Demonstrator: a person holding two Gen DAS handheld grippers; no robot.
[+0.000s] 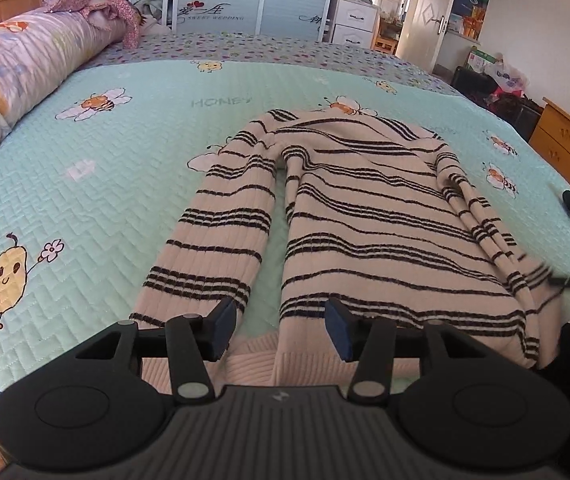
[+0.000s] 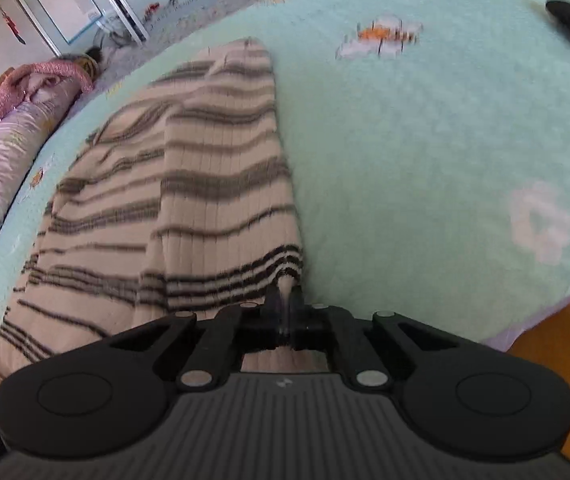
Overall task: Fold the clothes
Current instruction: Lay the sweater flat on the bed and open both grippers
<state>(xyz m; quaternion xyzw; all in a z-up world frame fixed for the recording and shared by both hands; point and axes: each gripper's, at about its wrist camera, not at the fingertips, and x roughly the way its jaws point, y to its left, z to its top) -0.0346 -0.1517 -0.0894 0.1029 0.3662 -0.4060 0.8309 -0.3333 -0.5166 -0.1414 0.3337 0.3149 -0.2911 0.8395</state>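
The sweater (image 1: pixel 365 216) runs near to far; right claw (image 2: pixel 287 312) is clamped on its near right sleeve (image 2: pixel 225 200), while left claw (image 1: pixel 281 330) gapes over the hem (image 1: pixel 309 364)

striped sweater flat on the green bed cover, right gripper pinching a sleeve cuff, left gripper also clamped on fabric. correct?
Not quite. The left gripper is open: in the left wrist view its jaws stand apart above the striped sweater, gripping nothing. The rest holds: the right gripper pinches the sleeve cuff on the green bed cover.
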